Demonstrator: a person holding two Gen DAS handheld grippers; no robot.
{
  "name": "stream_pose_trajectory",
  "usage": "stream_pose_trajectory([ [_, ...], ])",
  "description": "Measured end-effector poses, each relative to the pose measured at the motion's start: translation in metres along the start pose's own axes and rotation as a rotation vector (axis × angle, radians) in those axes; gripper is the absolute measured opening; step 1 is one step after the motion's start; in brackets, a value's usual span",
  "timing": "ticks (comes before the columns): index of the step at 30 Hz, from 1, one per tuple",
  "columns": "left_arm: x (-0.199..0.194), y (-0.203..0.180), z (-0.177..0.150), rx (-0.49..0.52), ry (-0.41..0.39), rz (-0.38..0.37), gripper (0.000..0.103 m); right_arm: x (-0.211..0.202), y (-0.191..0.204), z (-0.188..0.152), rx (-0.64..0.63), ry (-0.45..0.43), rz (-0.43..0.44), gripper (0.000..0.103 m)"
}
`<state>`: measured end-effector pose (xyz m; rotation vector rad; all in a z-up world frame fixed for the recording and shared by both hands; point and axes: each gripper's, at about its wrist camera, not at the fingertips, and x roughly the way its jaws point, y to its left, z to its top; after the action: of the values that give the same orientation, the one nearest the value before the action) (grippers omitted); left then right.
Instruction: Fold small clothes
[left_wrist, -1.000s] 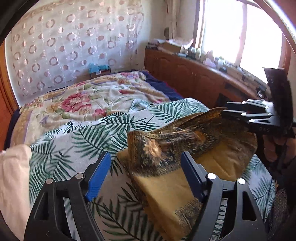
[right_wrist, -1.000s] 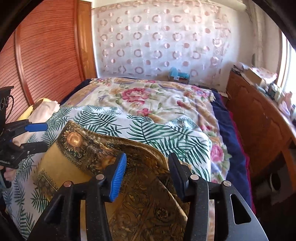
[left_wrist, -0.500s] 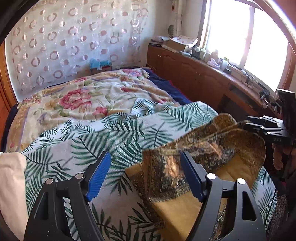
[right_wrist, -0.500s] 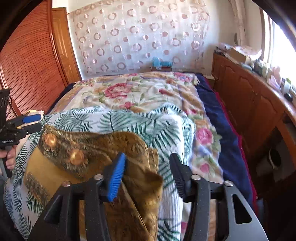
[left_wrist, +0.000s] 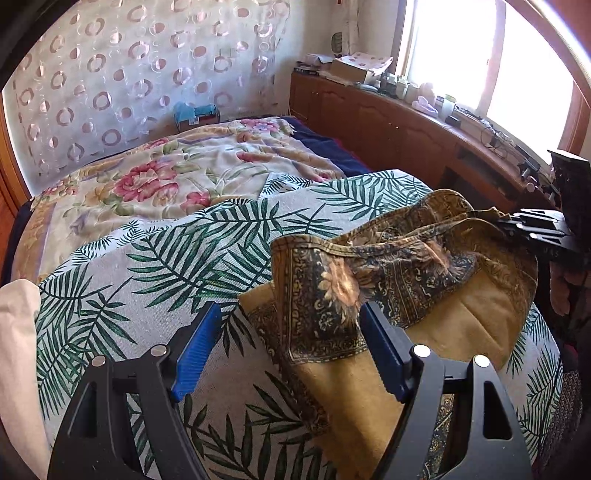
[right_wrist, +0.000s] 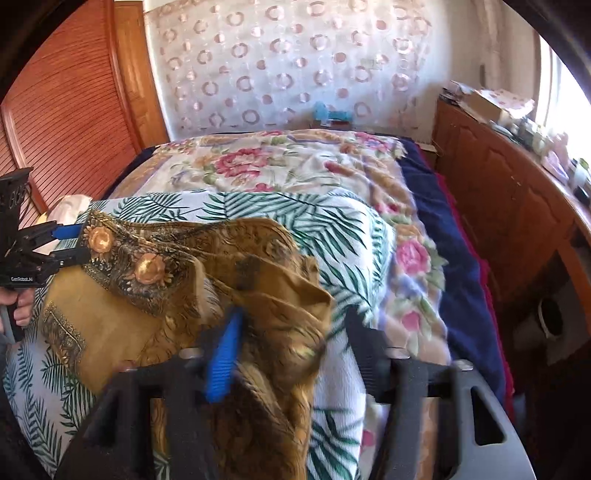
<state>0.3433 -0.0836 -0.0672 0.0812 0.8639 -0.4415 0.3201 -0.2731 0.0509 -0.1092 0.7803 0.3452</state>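
A mustard-gold cloth with dark ornate floral borders (right_wrist: 207, 295) lies rumpled on a white sheet printed with green palm leaves (right_wrist: 332, 236), spread over a floral bedspread (right_wrist: 295, 166); the right claw (right_wrist: 295, 354), motion-blurred, is closing, the cloth bunched between its jaws; the left claw (right_wrist: 68, 243) sits at the cloth's far left corner, whether gripping is unclear.
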Motion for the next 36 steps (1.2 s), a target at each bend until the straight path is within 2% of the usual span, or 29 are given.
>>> stream_pose_trajectory([
  [2, 0.000, 0.000, 0.002, 0.003, -0.011, -0.004, 0.078, 0.001, 0.003, 0.008, -0.032, -0.025, -0.019, 0.009],
  [4, 0.000, -0.001, 0.005, 0.016, -0.031, -0.006, 0.068, 0.000, 0.007, 0.019, -0.050, -0.048, -0.026, 0.009],
  [6, 0.003, -0.002, 0.004, 0.017, -0.028, -0.019, 0.039, 0.005, 0.009, 0.024, -0.063, -0.047, -0.036, 0.009],
  [9, 0.014, -0.002, 0.001, 0.010, 0.009, -0.037, 0.013, 0.014, 0.011, 0.022, -0.061, -0.025, -0.076, 0.012],
  [11, 0.013, -0.004, -0.001, 0.023, -0.006, -0.028, 0.008, 0.006, 0.007, 0.020, -0.033, -0.041, -0.085, 0.026],
  [13, 0.007, -0.002, -0.003, 0.011, -0.036, -0.008, 0.008, -0.009, 0.003, 0.018, 0.006, -0.083, -0.093, 0.045],
  [14, 0.005, 0.001, -0.003, 0.001, -0.045, 0.000, 0.008, -0.018, 0.005, 0.017, 0.021, -0.104, -0.084, 0.049],
  [16, 0.006, 0.005, -0.004, -0.021, -0.031, -0.006, 0.008, -0.033, 0.010, 0.010, 0.033, -0.132, -0.058, 0.067],
  [18, 0.011, 0.007, -0.004, -0.034, -0.016, -0.015, 0.010, -0.036, 0.011, 0.004, 0.037, -0.128, -0.023, 0.076],
  [20, 0.017, 0.007, -0.004, -0.036, 0.004, 0.005, 0.019, -0.026, 0.013, -0.003, 0.038, -0.071, 0.009, 0.076],
  [22, 0.019, 0.011, -0.005, -0.048, 0.012, 0.016, 0.030, -0.007, 0.012, -0.008, 0.034, -0.012, -0.012, 0.076],
  [24, 0.021, 0.013, -0.006, -0.056, 0.017, 0.032, 0.046, 0.009, 0.010, -0.012, 0.040, 0.027, -0.039, 0.076],
  [32, 0.027, 0.017, -0.009, -0.060, 0.037, 0.014, 0.047, 0.038, -0.005, -0.010, 0.136, 0.045, 0.049, 0.076],
  [33, 0.028, 0.016, -0.009, -0.061, 0.036, 0.004, 0.047, 0.041, -0.006, -0.008, 0.127, 0.045, 0.051, 0.071],
  [34, 0.028, 0.016, -0.008, -0.058, 0.035, -0.007, 0.047, 0.038, -0.004, -0.009, 0.117, 0.043, 0.078, 0.053],
  [35, 0.028, 0.015, -0.008, -0.056, 0.035, -0.012, 0.040, 0.037, -0.004, -0.008, 0.117, 0.045, 0.114, 0.046],
  [36, 0.028, 0.015, -0.008, -0.059, 0.037, -0.029, 0.032, 0.035, -0.002, -0.009, 0.107, 0.044, 0.114, 0.042],
])
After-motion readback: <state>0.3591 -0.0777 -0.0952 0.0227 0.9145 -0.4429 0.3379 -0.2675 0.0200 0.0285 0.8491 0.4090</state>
